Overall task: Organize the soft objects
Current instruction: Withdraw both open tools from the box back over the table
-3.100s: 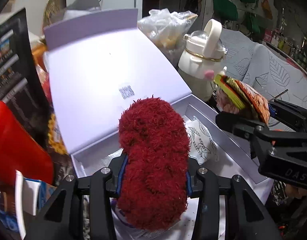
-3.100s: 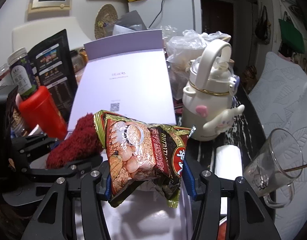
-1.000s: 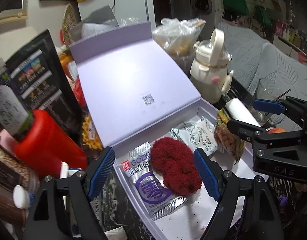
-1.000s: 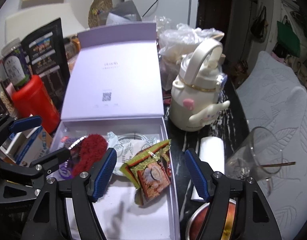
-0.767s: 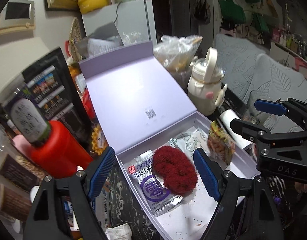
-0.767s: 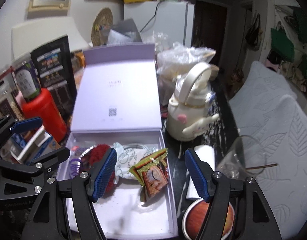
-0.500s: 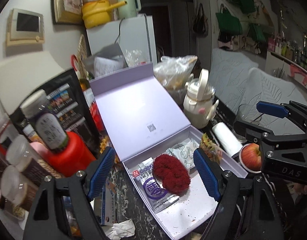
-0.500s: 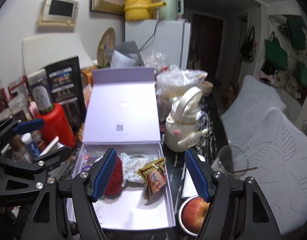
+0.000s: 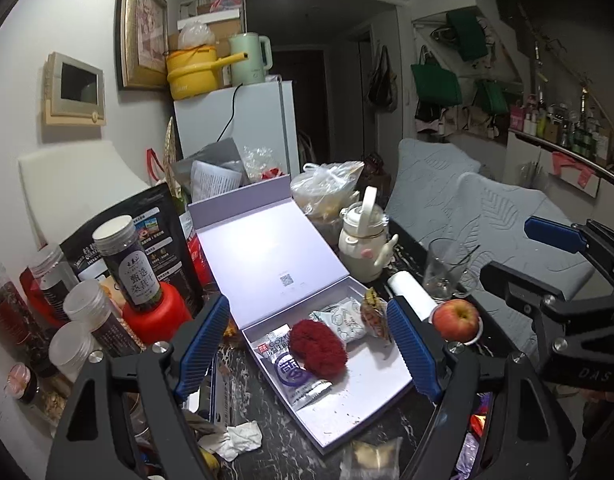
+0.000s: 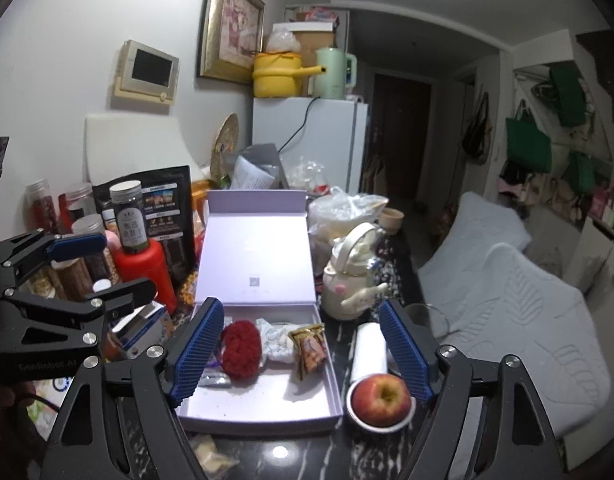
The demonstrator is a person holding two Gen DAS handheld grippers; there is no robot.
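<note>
An open lilac box [image 9: 359, 404] [image 10: 267, 412] lies on the dark table, lid propped up behind. In it lie a red fuzzy soft object [image 9: 317, 346] [image 10: 241, 343], a silver-purple packet [image 9: 287, 368], a white patterned pouch [image 9: 341, 322] [image 10: 275, 340] and a snack bag [image 9: 374, 314] [image 10: 310, 348]. My left gripper [image 9: 307, 350] is open and empty, held high above the box. My right gripper [image 10: 299, 346] is open and empty, also well above the box. Each gripper shows at the side of the other's view.
A red apple in a small bowl [image 10: 381, 398] [image 9: 455, 320], a white roll [image 10: 371, 350], a glass [image 9: 443, 268] and a cream kettle [image 10: 351, 276] stand right of the box. A red bottle [image 10: 145, 268], jars and black bags crowd the left. Crumpled paper [image 9: 239, 438] lies in front.
Both grippers let go of the red fuzzy object and the snack bag, which now lie in the box. Both grippers have pulled up and back, open.
</note>
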